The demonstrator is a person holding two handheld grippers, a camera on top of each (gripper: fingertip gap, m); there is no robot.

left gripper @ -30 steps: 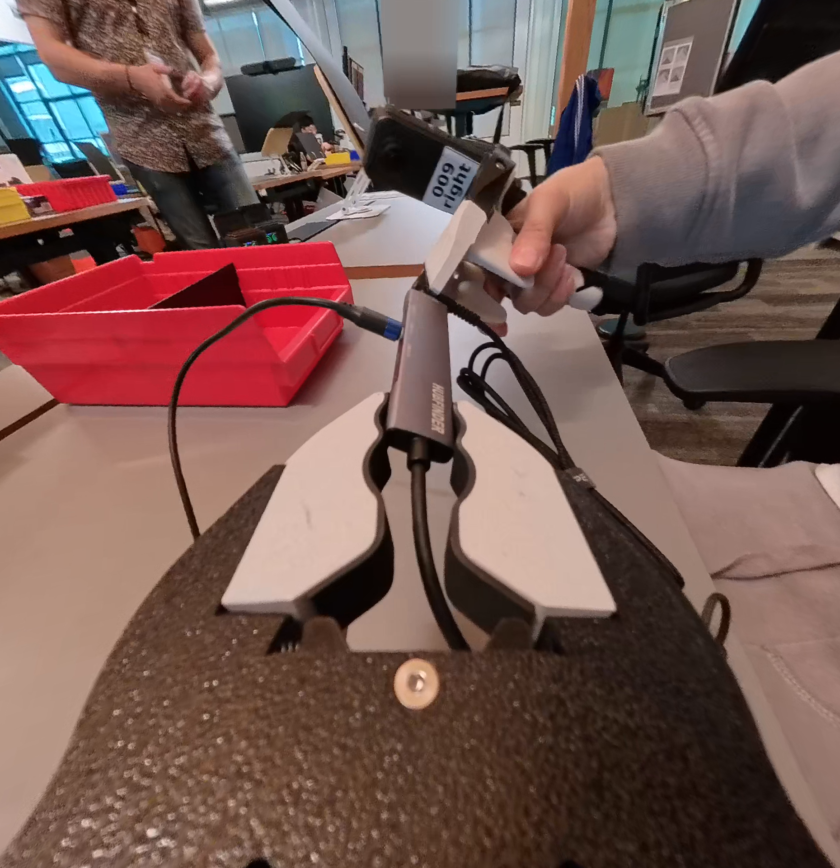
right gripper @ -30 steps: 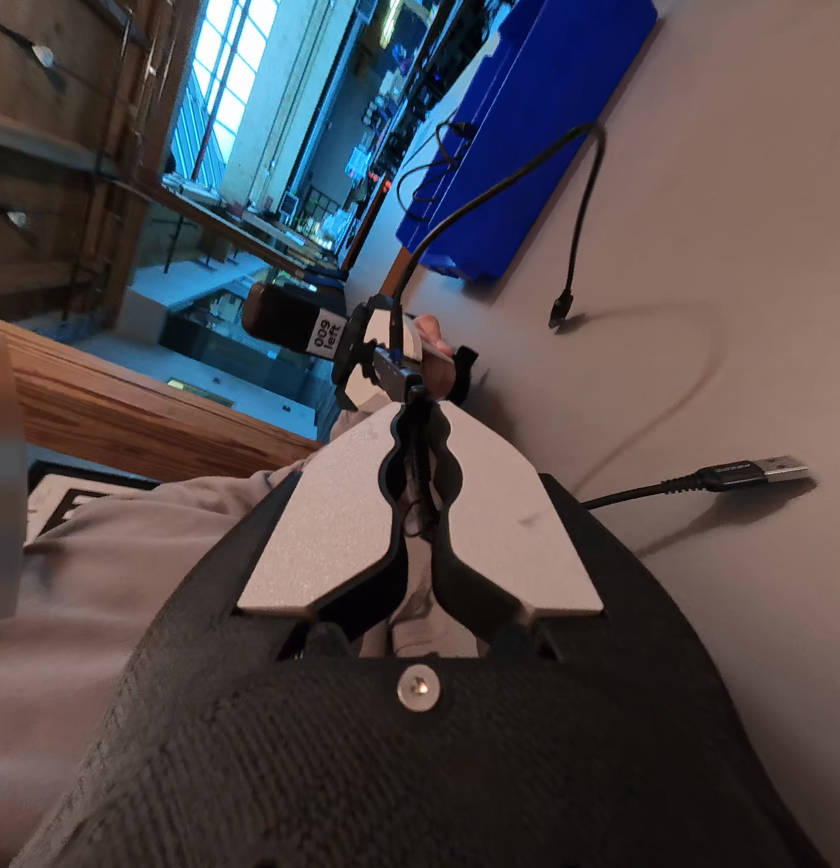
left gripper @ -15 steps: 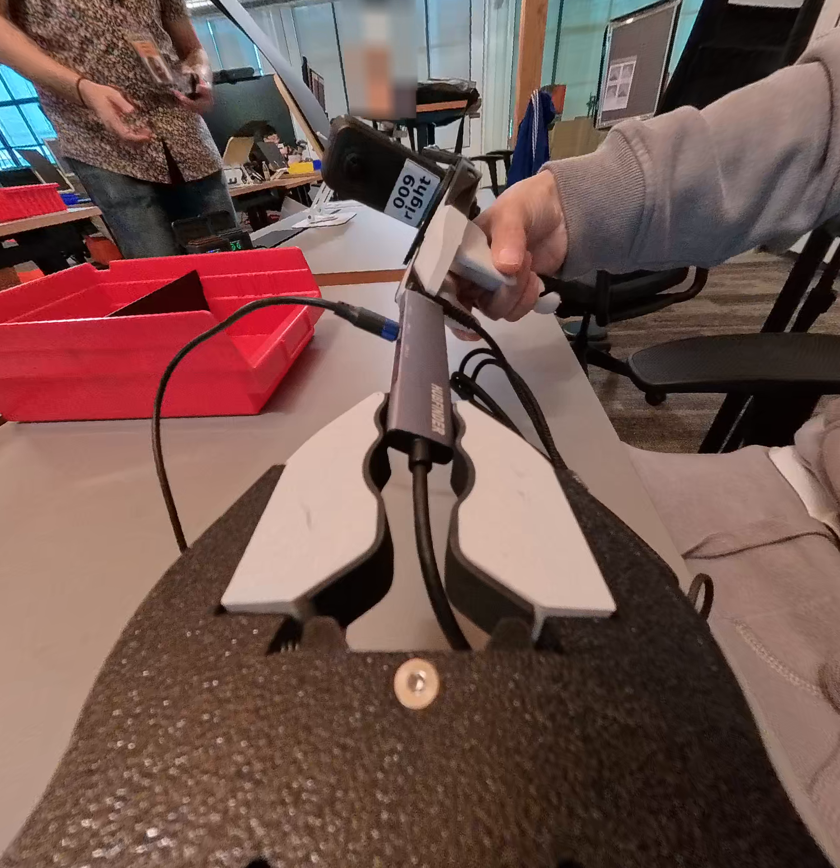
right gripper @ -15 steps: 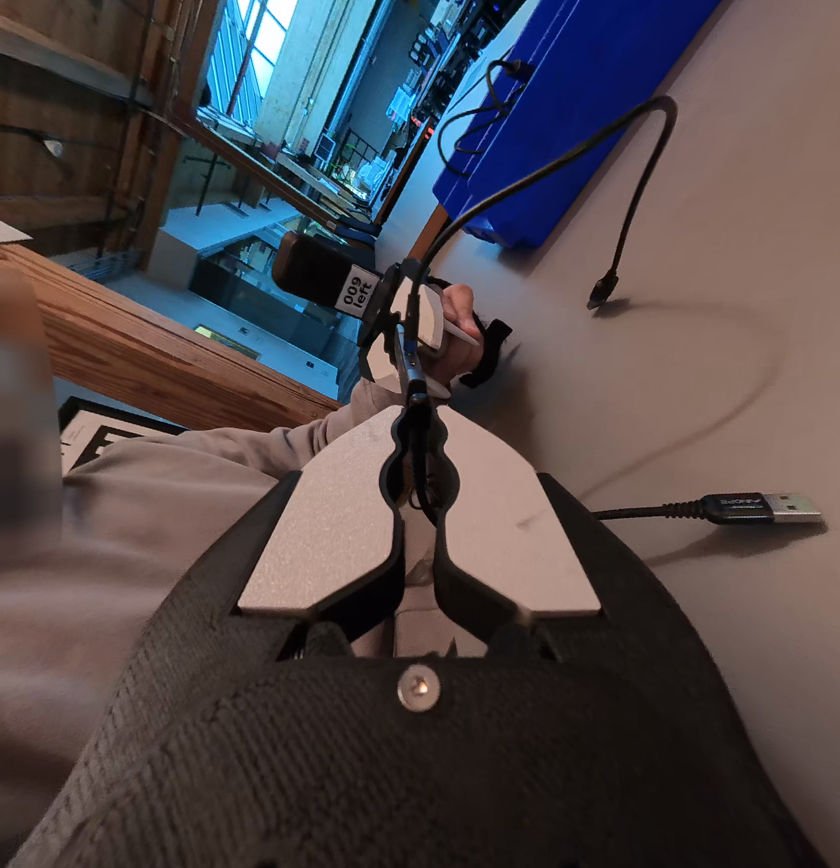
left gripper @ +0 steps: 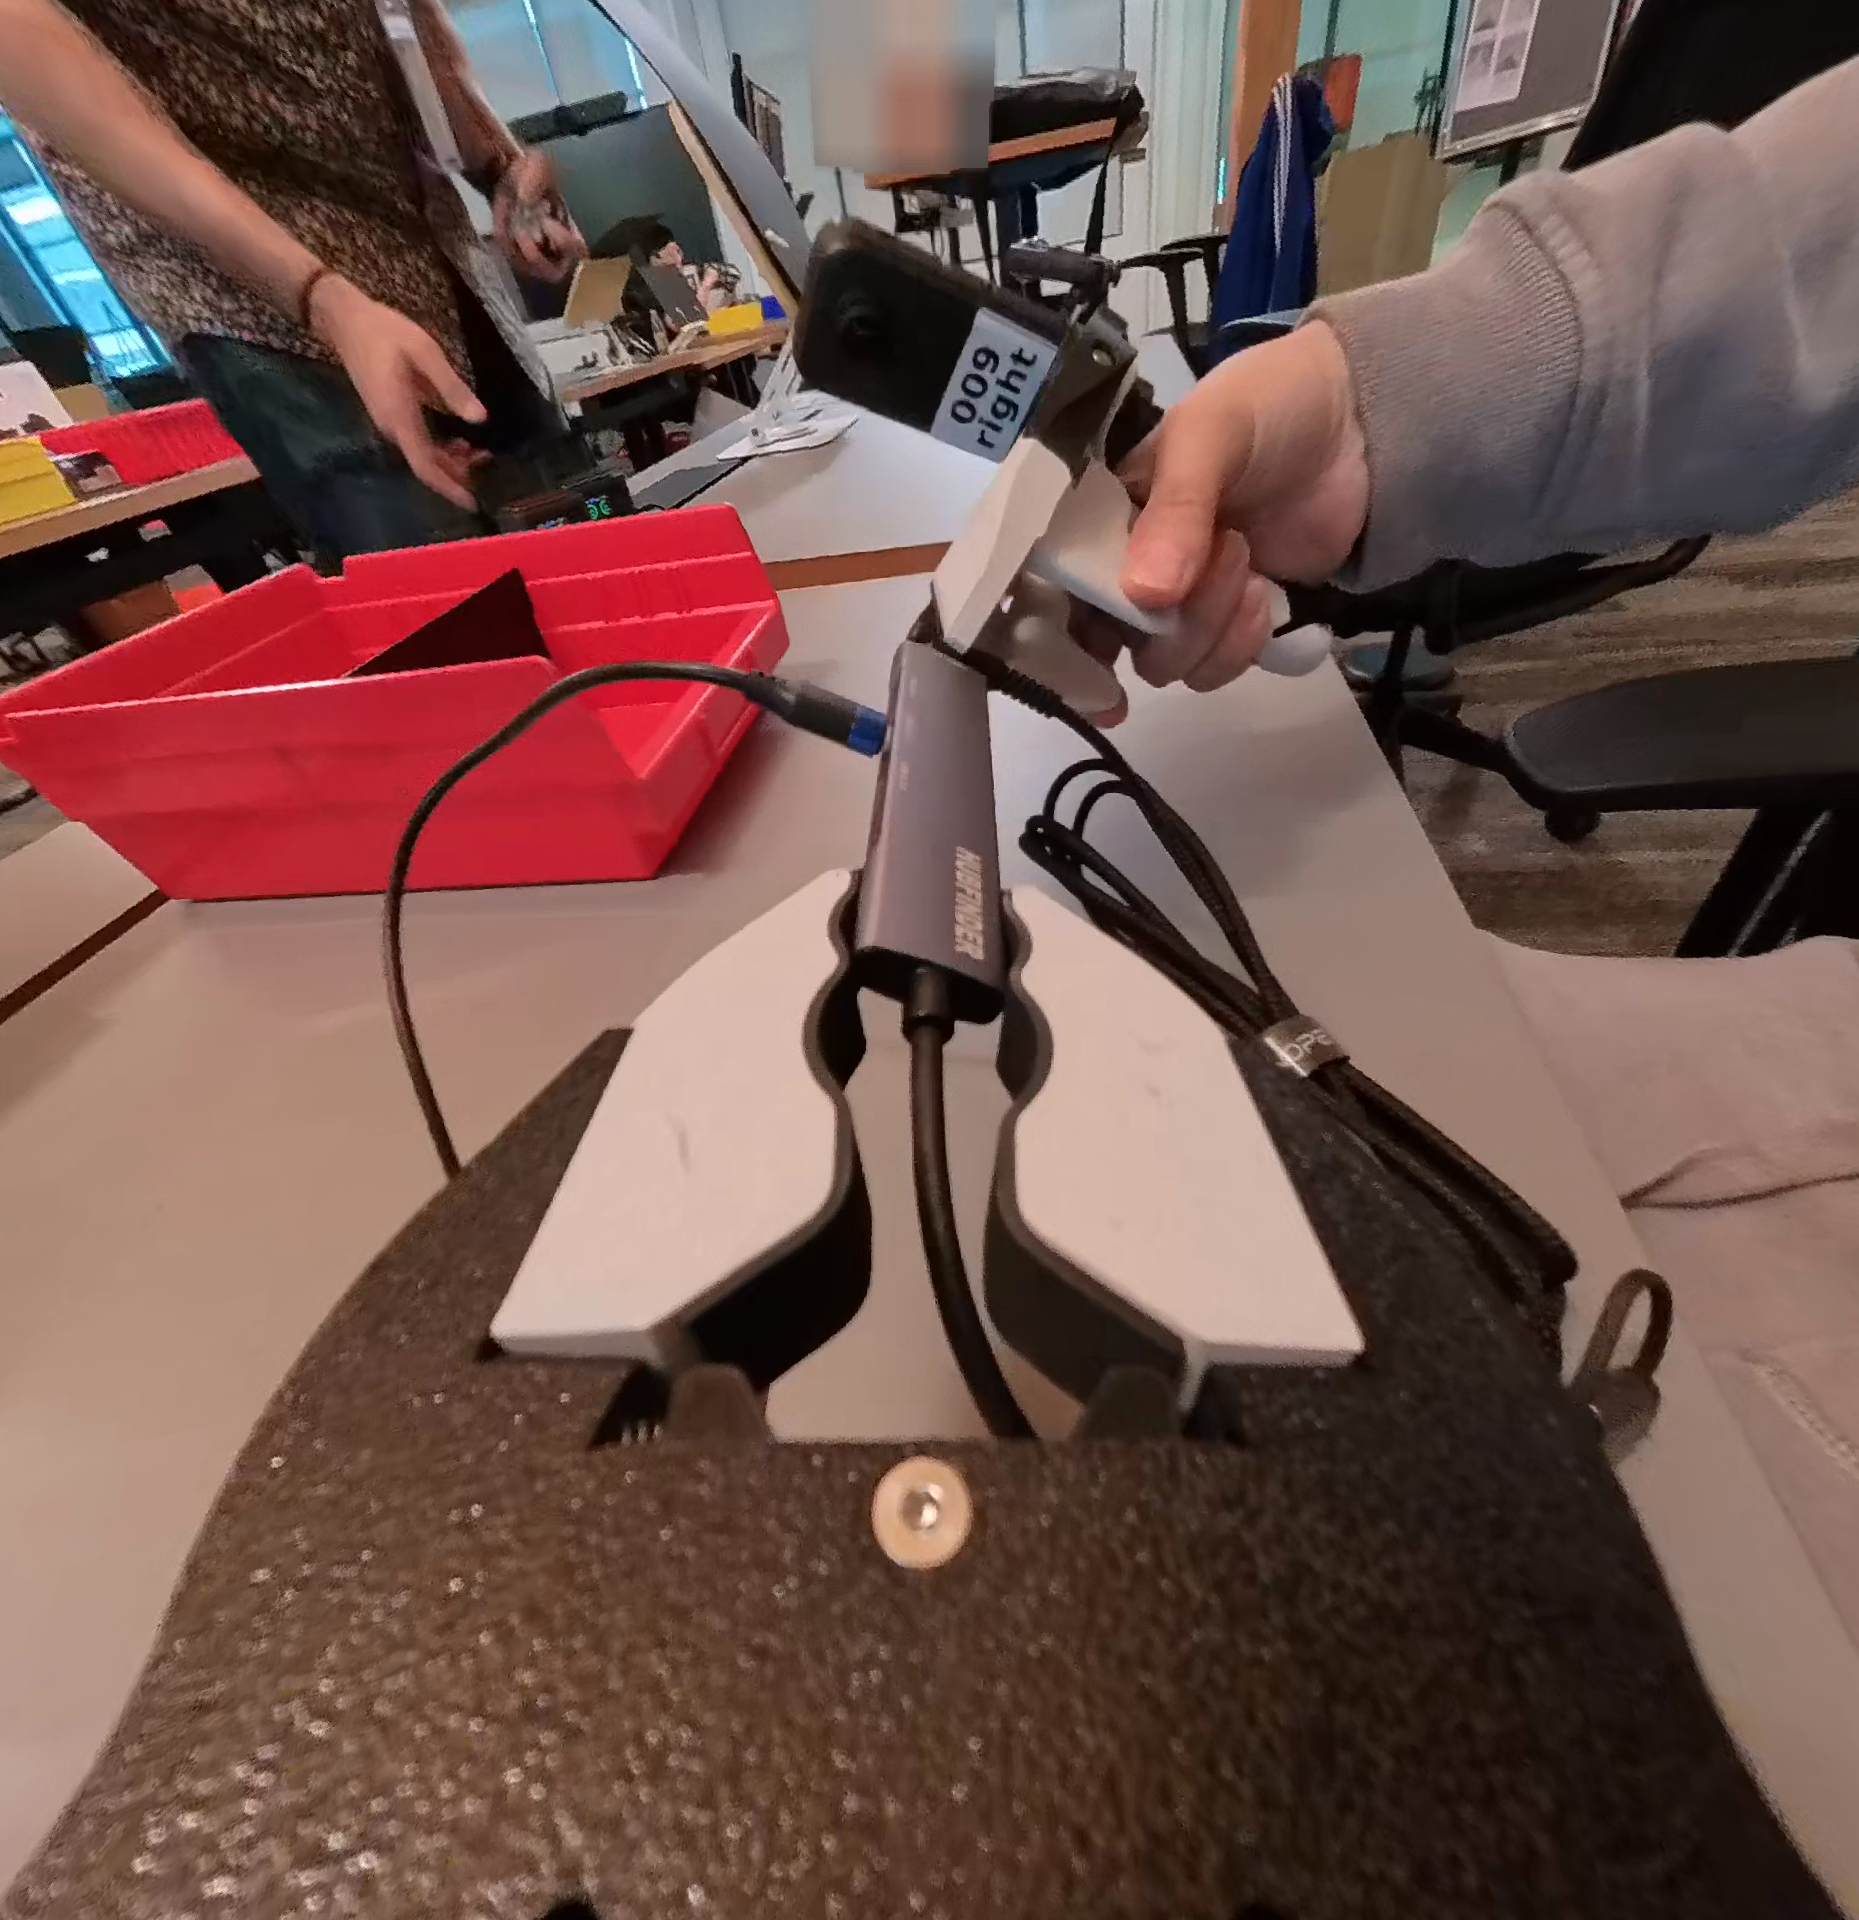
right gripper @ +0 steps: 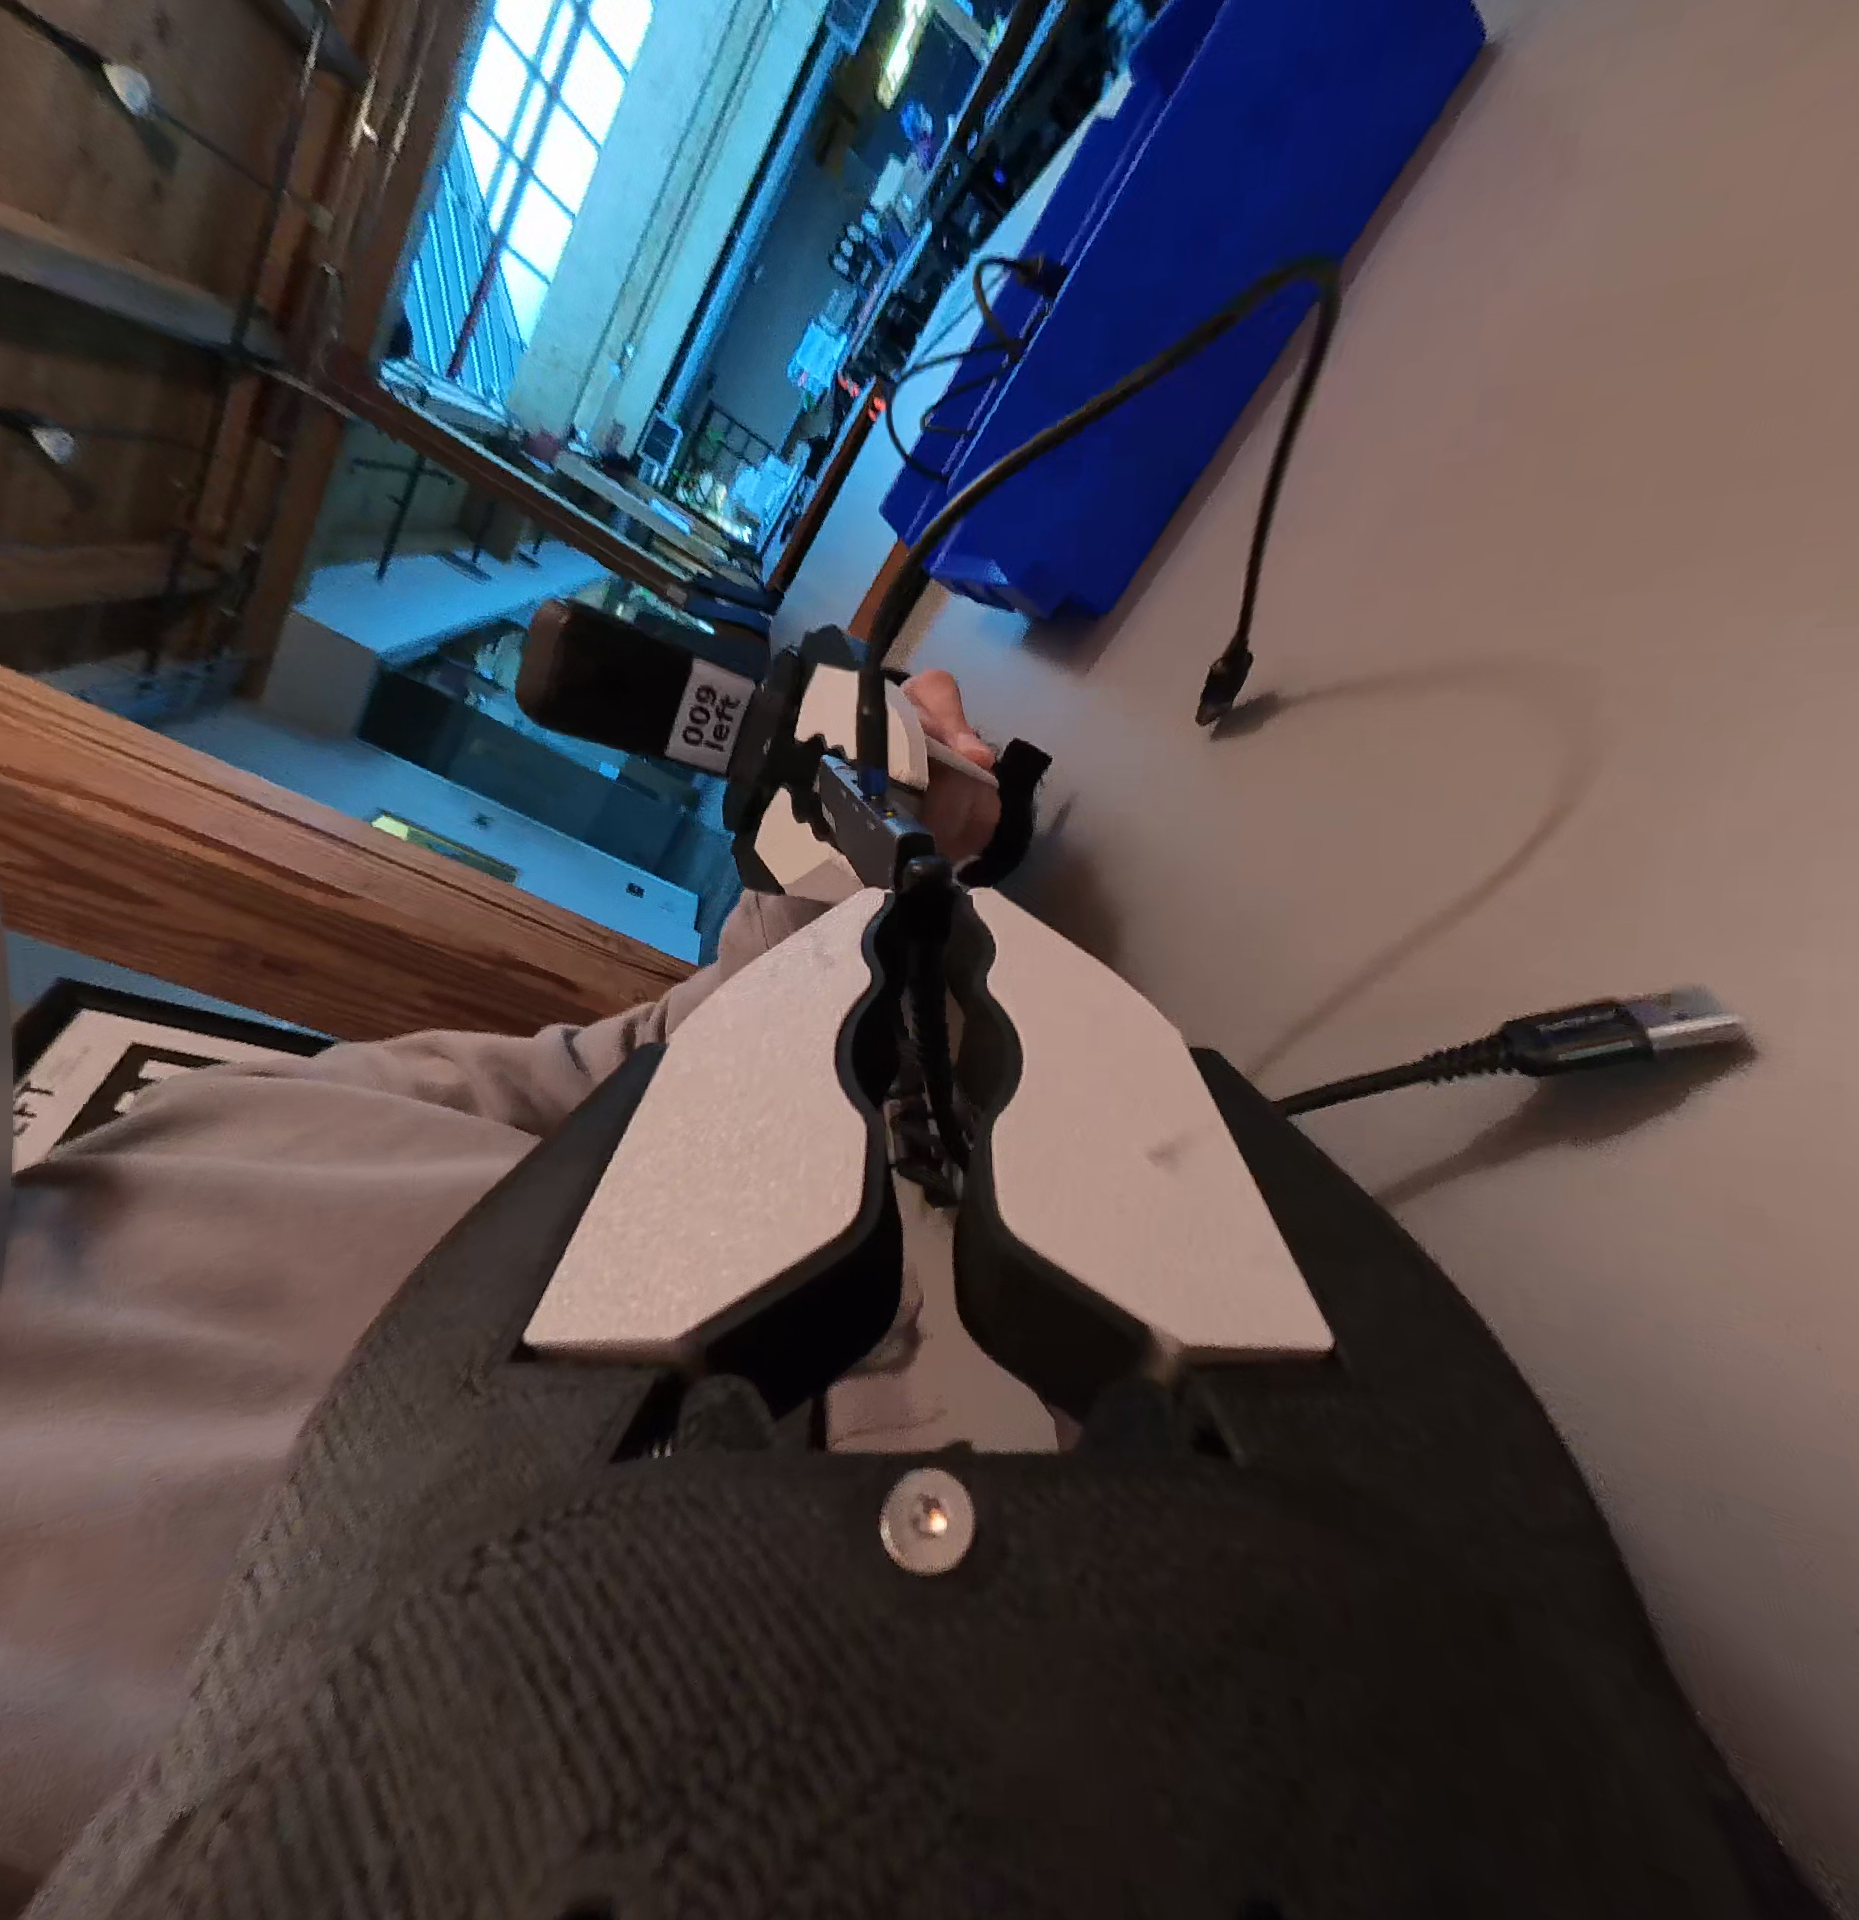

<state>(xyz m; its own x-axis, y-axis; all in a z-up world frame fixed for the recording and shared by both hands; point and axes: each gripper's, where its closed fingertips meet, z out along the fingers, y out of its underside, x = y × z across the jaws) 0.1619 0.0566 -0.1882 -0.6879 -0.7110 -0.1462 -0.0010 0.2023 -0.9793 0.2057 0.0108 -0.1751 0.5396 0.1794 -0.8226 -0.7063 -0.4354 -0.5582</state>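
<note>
a glossy red bin with slanted walls sits at left on the smooth grey table. the left gripper has its flat grey fingers pinched on a slim dark metal hub, raised off the table, a thin cable plugged into its side. the right gripper is clamped on a braided cord at the hub's far end. since half a second ago both views have swung slightly; the grips are unchanged.
</note>
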